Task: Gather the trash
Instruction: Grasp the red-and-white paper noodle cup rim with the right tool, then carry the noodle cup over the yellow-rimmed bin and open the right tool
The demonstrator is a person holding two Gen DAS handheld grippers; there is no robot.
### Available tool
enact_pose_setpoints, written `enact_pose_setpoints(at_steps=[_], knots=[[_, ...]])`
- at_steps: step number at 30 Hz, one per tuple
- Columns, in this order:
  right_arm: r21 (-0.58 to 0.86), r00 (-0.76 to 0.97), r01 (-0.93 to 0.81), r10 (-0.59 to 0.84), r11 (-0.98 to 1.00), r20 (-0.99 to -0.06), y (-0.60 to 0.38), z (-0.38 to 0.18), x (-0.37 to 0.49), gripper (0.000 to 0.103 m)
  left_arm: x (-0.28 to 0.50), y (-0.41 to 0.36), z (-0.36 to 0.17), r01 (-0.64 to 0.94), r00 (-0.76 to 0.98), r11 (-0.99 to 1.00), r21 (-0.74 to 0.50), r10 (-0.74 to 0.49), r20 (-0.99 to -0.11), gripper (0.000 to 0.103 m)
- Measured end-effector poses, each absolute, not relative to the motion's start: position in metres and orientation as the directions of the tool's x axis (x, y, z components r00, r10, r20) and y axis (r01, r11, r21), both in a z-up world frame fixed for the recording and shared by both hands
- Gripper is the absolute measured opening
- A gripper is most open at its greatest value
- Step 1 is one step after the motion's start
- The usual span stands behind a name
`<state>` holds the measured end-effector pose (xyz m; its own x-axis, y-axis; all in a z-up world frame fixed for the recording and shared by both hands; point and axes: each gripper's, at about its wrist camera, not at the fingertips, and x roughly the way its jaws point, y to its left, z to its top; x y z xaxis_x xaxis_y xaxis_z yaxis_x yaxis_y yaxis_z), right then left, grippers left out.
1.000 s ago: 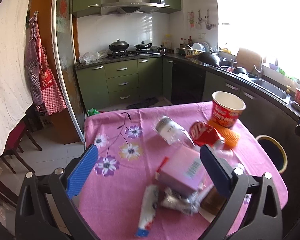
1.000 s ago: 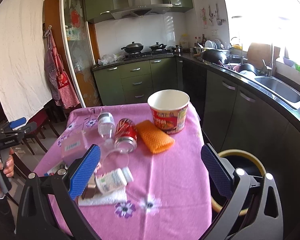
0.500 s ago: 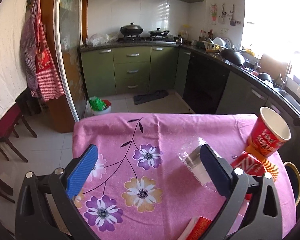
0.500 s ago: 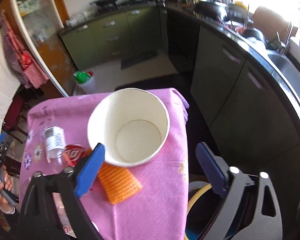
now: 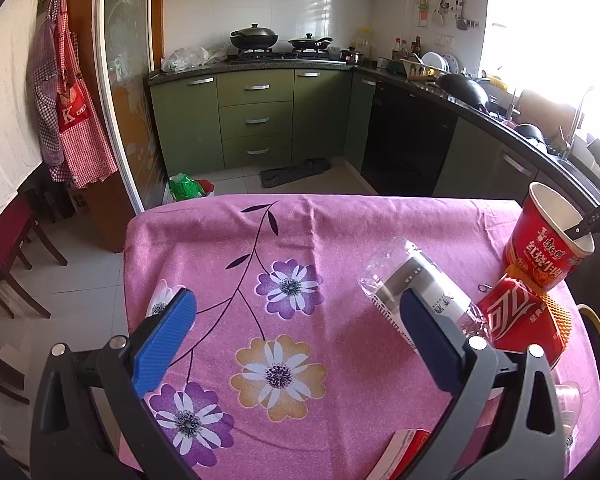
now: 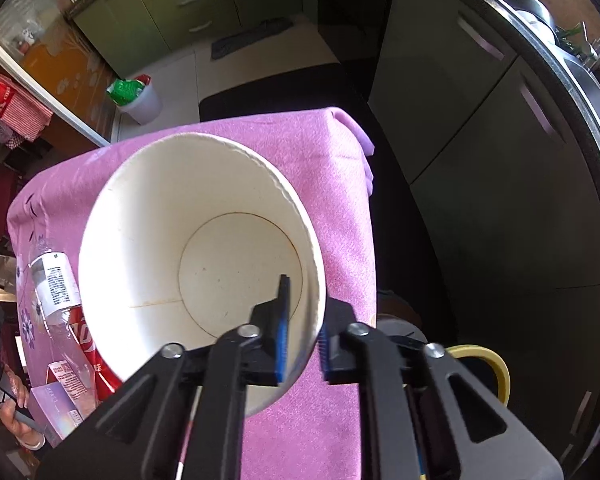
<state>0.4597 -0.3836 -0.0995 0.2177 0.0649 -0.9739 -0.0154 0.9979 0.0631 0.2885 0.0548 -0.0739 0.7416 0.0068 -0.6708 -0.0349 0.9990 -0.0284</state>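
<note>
The tabletop [image 5: 300, 236] under its pink flowered cloth is spreading out in front of you, and most of the trash is sitting toward its right side. Off that right edge, the yellow-rimmed bin [image 6: 486, 364] is waiting just beside and below the table corner.

Biggest piece in play: the red noodle cup [image 6: 160, 240]. It is standing upright at the right edge of the tabletop, mouth up, and your right claw [image 6: 304, 344] is pointing steeply down onto its near rim. One pad is sitting inside the cup, the other outside, so the jaws are pinching the thin wall between them, almost fully closed. That is the relation to watch: the bin is lying just to the right of that claw, so the carry looks short, probably up and sideways over the rim.

Your left claw [image 5: 296, 336] is hanging wide and empty over the flowers. The clear plastic bottle [image 5: 416, 284] is lying on its side just ahead of its right finger, long axis running diagonally away to the left. The crushed red can [image 5: 516, 316] is resting right of the bottle, touching it, with the cup just behind.
</note>
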Motion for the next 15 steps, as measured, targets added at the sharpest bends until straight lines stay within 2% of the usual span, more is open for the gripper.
enact_pose_setpoints(at_steps=[5,10,15], knots=[[0.099,0.228,0.019,0.092,0.995,-0.969,-0.391,-0.104,0.462,0.005,0.290,0.053,-0.075,-0.031,0.739,0.999,-0.027,0.004,-0.674,0.097],[0.136,0.279,0.023,0.124,0.990,-0.952,-0.411,-0.073,0.437,0.004,0.289,0.054,-0.073,-0.027,0.744,0.999,-0.029,0.001,-0.668,0.097],[0.158,0.350,0.082,0.120,0.984,-0.929,-0.464,-0.030,0.376,0.004,0.287,0.052,-0.073,-0.022,0.744,0.999,-0.030,-0.004,-0.668,0.097]])
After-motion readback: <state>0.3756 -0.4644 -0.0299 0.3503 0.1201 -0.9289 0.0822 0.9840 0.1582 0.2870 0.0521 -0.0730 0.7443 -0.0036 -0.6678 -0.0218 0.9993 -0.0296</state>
